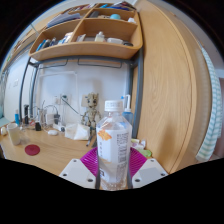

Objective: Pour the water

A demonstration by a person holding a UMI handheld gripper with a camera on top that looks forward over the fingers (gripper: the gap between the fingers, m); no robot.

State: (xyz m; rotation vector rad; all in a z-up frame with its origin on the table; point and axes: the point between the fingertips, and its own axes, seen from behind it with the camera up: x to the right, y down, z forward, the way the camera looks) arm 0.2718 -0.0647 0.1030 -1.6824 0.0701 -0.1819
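Clear plastic bottle [113,146]: held upright between the two fingers, white cap on top, paper label around its middle, water visible in the lower part.
Gripper [112,170]: closed on the bottle, its magenta pads [92,158] pressed against both sides.
Wooden desk [40,158]: seen beyond the fingers, with a small dark red disc [33,150] lying well off to one side.
Toy figure [90,113]: stood just behind the bottle, near the wall.
Wooden shelf [85,38]: mounted above the desk, small items kept in its compartments.
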